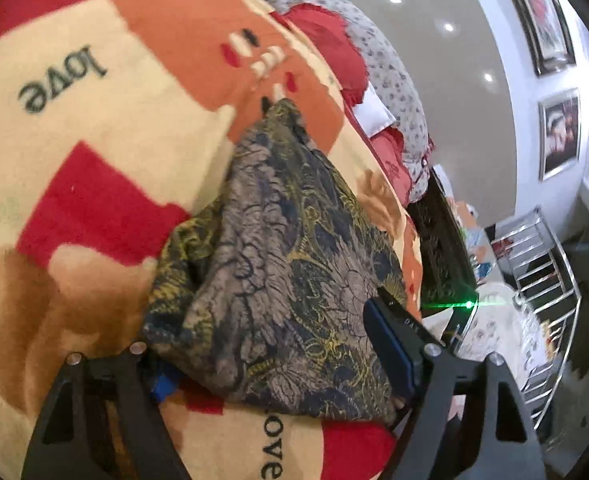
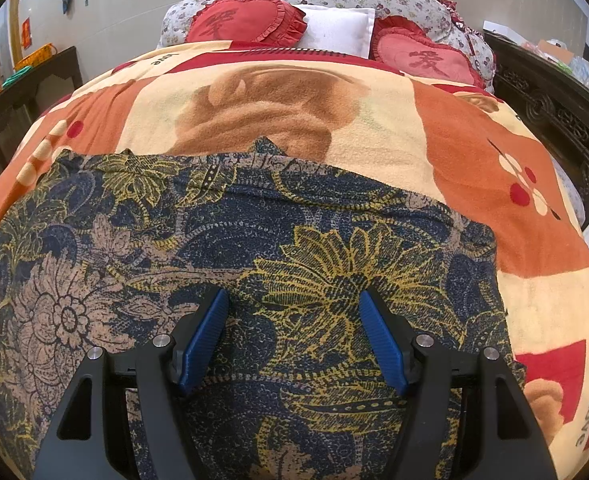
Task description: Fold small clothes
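Bedding: a blanket point(image 2: 474, 160) printed "love", 2 red heart cushions point(image 2: 246, 20) behind. On it lies the flowered garment point(image 2: 294, 240); right claw point(image 2: 294, 340) spread above, left claw point(image 1: 270, 356) wide around its edge.

Right hand-held gripper point(image 2: 294, 340) spread open over floral garment point(image 2: 254, 232), patchwork blanket point(image 2: 474, 152), heart pillows point(image 2: 246, 20) beyond

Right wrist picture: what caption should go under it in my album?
Open gripper over a flowery cloth spread on a bed blanket.
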Demonstrator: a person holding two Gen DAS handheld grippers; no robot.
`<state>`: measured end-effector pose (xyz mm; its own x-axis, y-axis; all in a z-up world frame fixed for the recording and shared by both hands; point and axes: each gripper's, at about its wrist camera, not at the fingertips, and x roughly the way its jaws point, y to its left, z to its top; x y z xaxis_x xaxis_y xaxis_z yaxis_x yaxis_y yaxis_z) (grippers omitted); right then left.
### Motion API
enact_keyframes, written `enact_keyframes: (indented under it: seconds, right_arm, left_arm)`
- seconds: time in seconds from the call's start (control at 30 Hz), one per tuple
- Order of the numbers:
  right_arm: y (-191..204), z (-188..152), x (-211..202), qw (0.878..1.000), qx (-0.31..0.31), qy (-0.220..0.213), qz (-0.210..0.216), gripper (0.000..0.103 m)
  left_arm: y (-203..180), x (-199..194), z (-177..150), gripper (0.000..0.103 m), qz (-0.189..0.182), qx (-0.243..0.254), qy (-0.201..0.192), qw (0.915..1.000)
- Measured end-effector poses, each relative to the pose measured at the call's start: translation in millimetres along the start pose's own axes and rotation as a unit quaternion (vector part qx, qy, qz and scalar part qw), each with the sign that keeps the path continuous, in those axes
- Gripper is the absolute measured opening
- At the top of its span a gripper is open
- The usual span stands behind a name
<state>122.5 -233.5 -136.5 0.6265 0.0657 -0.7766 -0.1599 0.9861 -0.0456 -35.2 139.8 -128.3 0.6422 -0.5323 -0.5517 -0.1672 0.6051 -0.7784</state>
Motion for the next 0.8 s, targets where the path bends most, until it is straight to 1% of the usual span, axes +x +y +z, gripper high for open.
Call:
enact_keyframes:
  seconds: [0.07,0.1,0.13,0.17,0.2,0.23,0.27,0.3,0.33,0.37,0.4,0.43,0.47,0.5,0.53,0.6,0.63,0.67,0.73,0.8]
  right_arm:
    - [0,0,0,1.0,-0.001,0.0,-0.001,0.071]
    - [0,0,0,1.0,-0.001,0.0,-0.001,0.071]
    - [0,0,0,1.0,-0.001,0.0,-0.001,0.071]
    - [0,0,0,1.0,-0.001,0.0,-0.001,0.071]
    - [0,0,0,1.0,-0.001,0.0,-0.001,0.071]
    - [0,0,0,1.0,-0.002,0.0,-0.002,0.071]
    - [0,0,0,1.0,-0.003,0.0,-0.003,0.071]
    - [0,0,0,1.0,-0.003,0.0,-0.003,0.071]
    - [-1,0,1,1.0,-0.003,0.001,-0.003,0.071]
    - [0,0,0,1.0,-0.003,0.0,-0.003,0.071]
    - [0,0,1,1.0,-0.003,0.001,-0.004,0.071]
    - [0,0,0,1.0,-0.004,0.001,-0.004,0.071]
    - [0,1,1,1.0,-0.005,0.003,-0.005,0.071]
    - [1,1,1,1.0,-0.005,0.006,-0.006,0.071]
    - [1,5,0,1.0,-0.006,0.017,-0.009,0.071]
    - [7,19,-6,0.999,-0.009,0.037,-0.02,0.065]
    - [12,27,-11,0.999,-0.011,0.034,-0.014,0.058]
    - [21,39,-22,1.0,-0.015,0.02,0.003,0.058]
    - [46,62,-38,0.998,-0.028,-0.001,0.05,0.058]
    - [72,78,-42,0.993,-0.042,0.002,0.111,0.058]
  left_arm:
    - [-9,3,-2,0.083,-0.01,0.022,0.024,0.9994]
    - [-12,2,-1,0.083,-0.009,0.033,0.024,0.9991]
    - [-10,0,1,0.083,-0.008,0.032,0.016,0.9993]
    - [-6,-1,4,0.081,-0.007,0.021,0.009,0.9997]
    - [3,-1,8,0.078,-0.008,-0.007,0.004,0.9999]
    - [5,-2,8,0.075,-0.009,-0.015,0.005,0.9998]
    - [3,-2,8,0.075,-0.008,-0.008,0.007,0.9999]
    - [-1,-2,8,0.075,-0.002,0.01,0.008,0.9999]
    - [-2,-2,7,0.07,0.003,0.015,0.007,0.9999]
    - [2,0,7,0.059,0.016,0.012,0.008,0.9998]
    - [7,1,7,0.05,0.032,0.008,0.007,0.9994]
    - [9,1,6,0.034,0.043,0.007,0.005,0.999]
    - [11,1,6,0.028,0.054,0.007,0.003,0.9985]
    - [12,0,5,0.028,0.059,0.009,0.0,0.9982]
    - [12,0,5,0.026,0.065,0.012,-0.004,0.9978]
    - [7,-1,3,0.026,0.085,0.031,-0.01,0.9958]
    - [2,-1,1,0.022,0.102,0.049,-0.017,0.9935]
    - [-4,0,-1,0.018,0.125,0.073,-0.026,0.9892]
    - [-20,1,-9,0.014,0.169,0.125,-0.043,0.9767]
    - [-38,4,-19,0.012,0.207,0.182,-0.058,0.9596]
